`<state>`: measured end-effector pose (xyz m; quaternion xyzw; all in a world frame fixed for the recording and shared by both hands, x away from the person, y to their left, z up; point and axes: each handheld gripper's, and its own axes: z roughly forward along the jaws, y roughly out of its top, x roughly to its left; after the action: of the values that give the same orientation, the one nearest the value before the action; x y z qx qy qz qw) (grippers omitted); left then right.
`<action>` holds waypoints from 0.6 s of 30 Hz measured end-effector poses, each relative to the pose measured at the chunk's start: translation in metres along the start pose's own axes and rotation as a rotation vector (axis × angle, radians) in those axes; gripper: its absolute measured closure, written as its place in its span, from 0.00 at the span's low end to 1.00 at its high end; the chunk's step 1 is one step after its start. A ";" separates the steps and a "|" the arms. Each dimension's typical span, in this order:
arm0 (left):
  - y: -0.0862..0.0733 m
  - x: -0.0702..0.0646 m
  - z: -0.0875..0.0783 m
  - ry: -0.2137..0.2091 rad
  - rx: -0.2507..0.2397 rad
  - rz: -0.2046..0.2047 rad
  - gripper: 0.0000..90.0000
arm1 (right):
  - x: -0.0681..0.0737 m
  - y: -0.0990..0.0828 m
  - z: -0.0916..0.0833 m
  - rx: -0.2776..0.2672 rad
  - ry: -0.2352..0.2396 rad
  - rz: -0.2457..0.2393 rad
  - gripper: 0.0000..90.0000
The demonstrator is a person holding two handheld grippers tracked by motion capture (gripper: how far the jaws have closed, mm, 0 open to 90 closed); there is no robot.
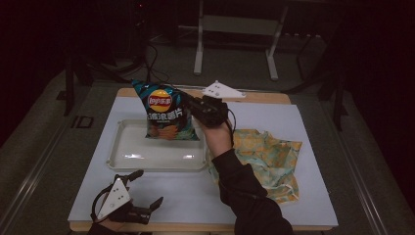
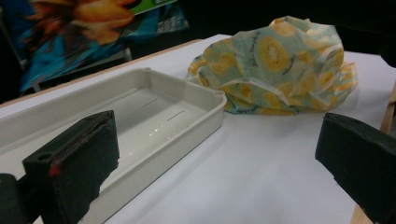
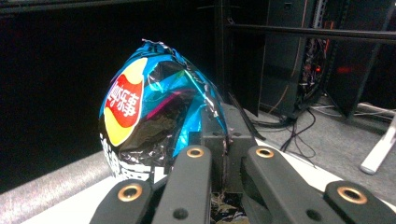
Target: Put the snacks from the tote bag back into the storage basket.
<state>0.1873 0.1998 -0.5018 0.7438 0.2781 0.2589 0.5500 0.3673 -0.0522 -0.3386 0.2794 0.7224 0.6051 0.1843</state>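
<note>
Left tongs (image 1: pixel 147 188), jaws wide apart, rest at the tabletop's (image 1: pixel 303 127) near edge. Right tongs (image 1: pixel 192 105) pinch the chip bag's (image 1: pixel 164 110) edge, holding it upright above the tray (image 1: pixel 122 152); cloth (image 1: pixel 266 152) lies beside.

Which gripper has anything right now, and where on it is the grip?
The right gripper is shut on the chip bag, pinching its side edge, above the white tray. The left gripper is open, holding nothing.

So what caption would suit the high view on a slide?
Right gripper holds a chip bag above the white tray; left gripper rests open.
</note>
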 end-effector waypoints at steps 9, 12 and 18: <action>0.000 0.000 0.000 -0.003 -0.004 0.002 0.00 | 0.019 -0.025 0.022 0.025 0.019 0.028 1.00; 0.000 0.000 -0.001 -0.005 -0.003 0.003 0.00 | 0.019 -0.040 0.031 0.047 0.035 0.052 1.00; 0.000 0.000 0.000 -0.005 -0.004 0.000 0.00 | 0.016 -0.059 0.040 0.090 0.049 0.080 1.00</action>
<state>0.1867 0.1999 -0.5021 0.7433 0.2762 0.2574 0.5522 0.3686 -0.0180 -0.4030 0.3010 0.7415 0.5855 0.1296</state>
